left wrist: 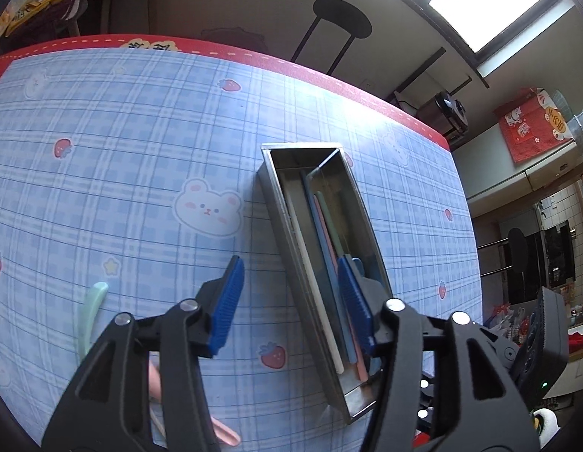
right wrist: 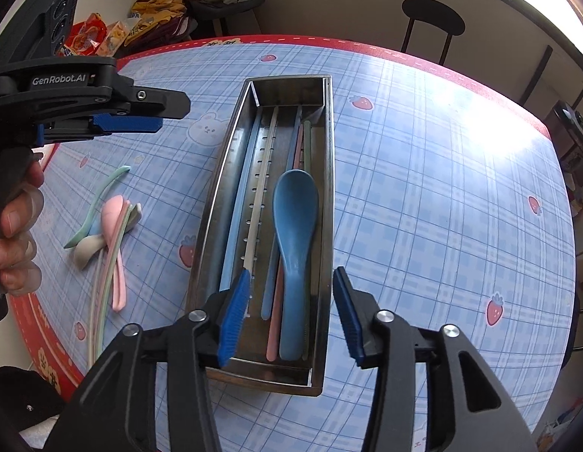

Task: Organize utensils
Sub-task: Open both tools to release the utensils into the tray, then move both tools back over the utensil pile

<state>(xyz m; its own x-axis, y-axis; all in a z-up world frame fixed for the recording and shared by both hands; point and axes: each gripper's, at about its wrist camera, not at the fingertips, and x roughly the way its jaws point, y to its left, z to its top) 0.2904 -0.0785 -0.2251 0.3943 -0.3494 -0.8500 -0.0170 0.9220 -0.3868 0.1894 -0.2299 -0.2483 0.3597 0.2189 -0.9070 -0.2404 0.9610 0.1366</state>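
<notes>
A long steel tray (right wrist: 328, 188) lies on the blue checked tablecloth, holding a blue spoon (right wrist: 295, 218) and blue, white, pink and green chopsticks (right wrist: 259, 188). My right gripper (right wrist: 291, 314) hovers open over the tray's near end; the spoon's handle lies below, between the pads and untouched. My left gripper (left wrist: 289, 301) is open too, straddling the tray's left wall (left wrist: 280, 211) from above, with nothing gripped. In the right wrist view it (right wrist: 155, 118) appears at the upper left, held by a hand (right wrist: 16, 226). Loose pink, green and pale spoons and chopsticks (right wrist: 114, 226) lie left of the tray.
The table's red border (right wrist: 31, 324) runs close on the left. A black stool (right wrist: 432, 15) stands beyond the far edge. Snack bags (right wrist: 91, 37) and clothes sit on a chair at the back left. A green spoon handle (left wrist: 93, 301) lies left of my left gripper.
</notes>
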